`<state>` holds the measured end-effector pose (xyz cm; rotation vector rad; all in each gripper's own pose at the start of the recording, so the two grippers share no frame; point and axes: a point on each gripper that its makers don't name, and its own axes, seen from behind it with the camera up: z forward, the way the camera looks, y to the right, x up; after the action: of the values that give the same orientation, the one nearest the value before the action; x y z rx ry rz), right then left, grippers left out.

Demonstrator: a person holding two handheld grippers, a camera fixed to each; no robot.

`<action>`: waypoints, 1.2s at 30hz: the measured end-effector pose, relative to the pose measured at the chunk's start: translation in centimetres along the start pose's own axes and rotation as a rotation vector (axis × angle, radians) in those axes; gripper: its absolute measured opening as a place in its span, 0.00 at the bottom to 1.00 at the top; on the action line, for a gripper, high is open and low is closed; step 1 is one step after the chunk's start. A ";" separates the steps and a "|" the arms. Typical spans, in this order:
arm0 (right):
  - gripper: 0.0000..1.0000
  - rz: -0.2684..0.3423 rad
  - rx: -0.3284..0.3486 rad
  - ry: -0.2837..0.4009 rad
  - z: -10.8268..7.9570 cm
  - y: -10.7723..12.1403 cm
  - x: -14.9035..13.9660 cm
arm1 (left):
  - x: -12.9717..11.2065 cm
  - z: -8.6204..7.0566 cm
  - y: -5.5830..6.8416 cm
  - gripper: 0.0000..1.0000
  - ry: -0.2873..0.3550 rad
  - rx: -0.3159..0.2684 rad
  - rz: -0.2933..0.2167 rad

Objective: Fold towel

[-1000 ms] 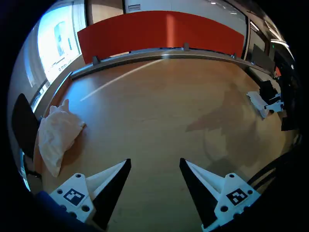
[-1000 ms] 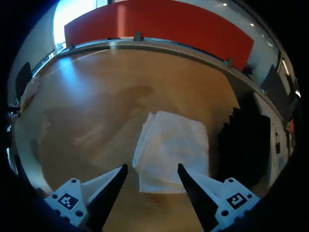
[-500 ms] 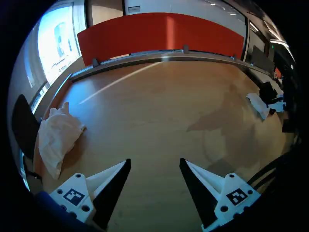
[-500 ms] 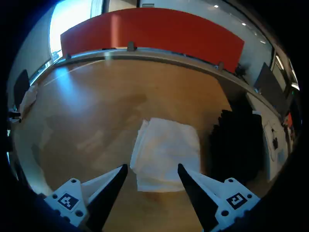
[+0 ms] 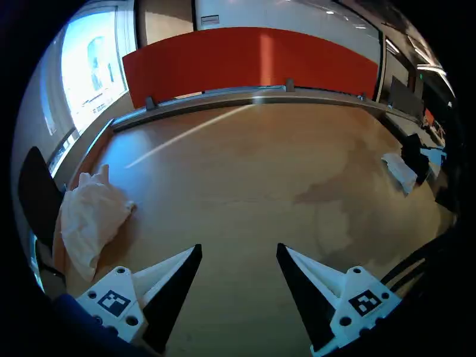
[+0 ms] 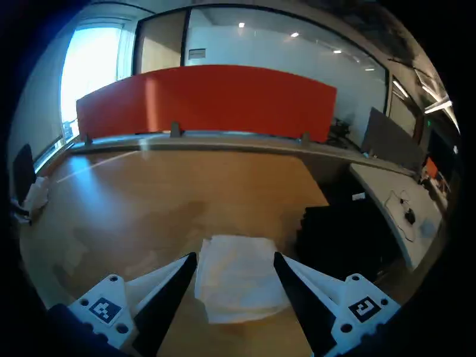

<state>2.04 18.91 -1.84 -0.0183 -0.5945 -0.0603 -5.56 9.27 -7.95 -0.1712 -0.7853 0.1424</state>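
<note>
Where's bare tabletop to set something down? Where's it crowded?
Bare: the broad middle of the wooden table, between the crumpled cloth at the left edge, the orange divider at the back and the folded towel. Crowded: the right edge, where that towel lies near a black object.

Towels, two: folded towel [image 6: 238,279], lower centre, right gripper view; crumpled towel [image 5: 89,217], lower left, left gripper view. Desk [image 5: 250,172], one. Orange screen [image 5: 250,59], one. Black chair [image 5: 35,190], one.
</note>
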 end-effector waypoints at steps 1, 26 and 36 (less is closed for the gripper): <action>1.00 0.008 -0.012 0.023 -0.1 0.2 0.6 | 0.2 0.0 -0.1 0.93 0.005 0.001 -0.002; 1.00 0.071 -0.111 0.308 -2.4 0.6 7.9 | 7.0 -1.2 -2.2 0.93 0.229 0.032 -0.086; 1.00 0.041 -0.097 0.458 -5.1 -1.2 11.9 | 11.4 -3.2 -3.6 0.93 0.424 0.071 -0.100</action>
<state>14.65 16.97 0.59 -0.1079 -0.1327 -0.0515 4.87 7.59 -1.57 -0.0893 -0.3648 0.0368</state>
